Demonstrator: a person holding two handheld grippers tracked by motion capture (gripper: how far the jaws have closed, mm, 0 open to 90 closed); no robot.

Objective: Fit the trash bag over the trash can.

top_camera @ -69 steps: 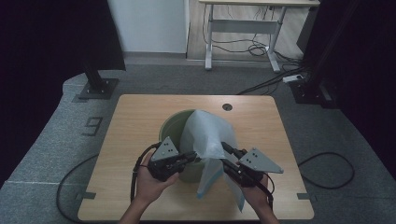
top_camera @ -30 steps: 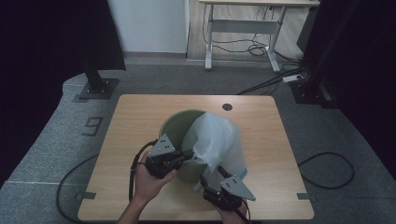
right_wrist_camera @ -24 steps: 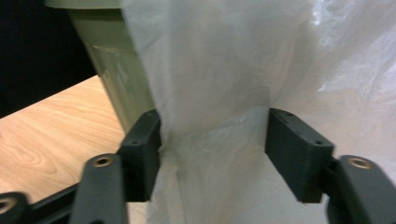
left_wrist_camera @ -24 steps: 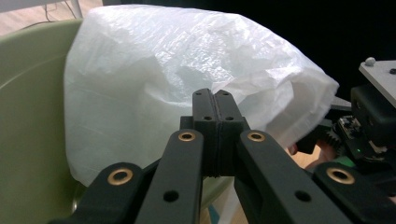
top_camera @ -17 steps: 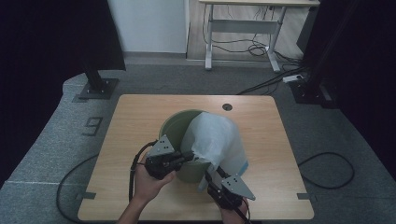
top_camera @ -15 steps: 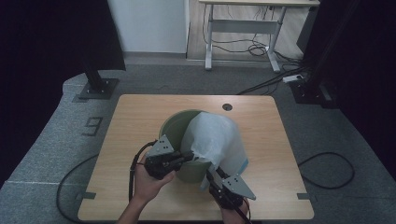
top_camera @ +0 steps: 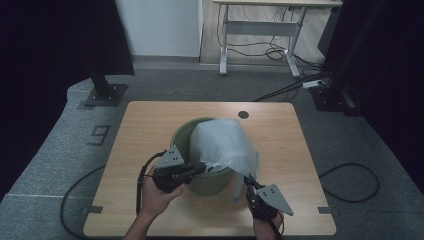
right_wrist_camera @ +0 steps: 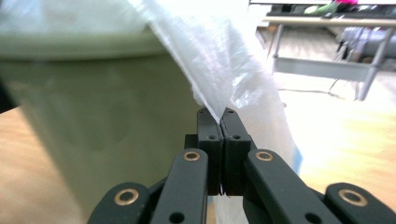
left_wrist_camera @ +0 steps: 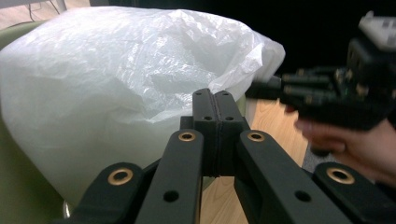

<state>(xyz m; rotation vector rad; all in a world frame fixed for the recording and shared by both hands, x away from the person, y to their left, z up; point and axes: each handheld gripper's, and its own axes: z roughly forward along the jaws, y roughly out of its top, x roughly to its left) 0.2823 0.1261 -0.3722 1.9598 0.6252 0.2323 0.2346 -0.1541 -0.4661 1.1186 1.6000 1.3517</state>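
A green bin (top_camera: pixel 187 137) stands in the middle of the wooden table (top_camera: pixel 145 125). A white translucent plastic bag (top_camera: pixel 225 142) drapes over its right and near side. My left gripper (top_camera: pixel 202 168) is at the bin's near rim, shut on the bag's edge (left_wrist_camera: pixel 219 88). My right gripper (top_camera: pixel 246 179) is lower, near the table's front edge, shut on the bag's hanging edge (right_wrist_camera: pixel 212 109) beside the bin wall (right_wrist_camera: pixel 93 93). In the left gripper view the other gripper (left_wrist_camera: pixel 322 91) and a hand appear at the right.
A round cable hole (top_camera: pixel 243 114) lies in the table's far side. Cables trail from both grippers over the front edge. A white desk frame (top_camera: pixel 260 30) and black stands (top_camera: pixel 102 90) are on the grey floor beyond.
My right gripper has pulled the bag's edge down and toward the table's front edge, drawing the bag over the bin's near right side. My left gripper has barely moved.
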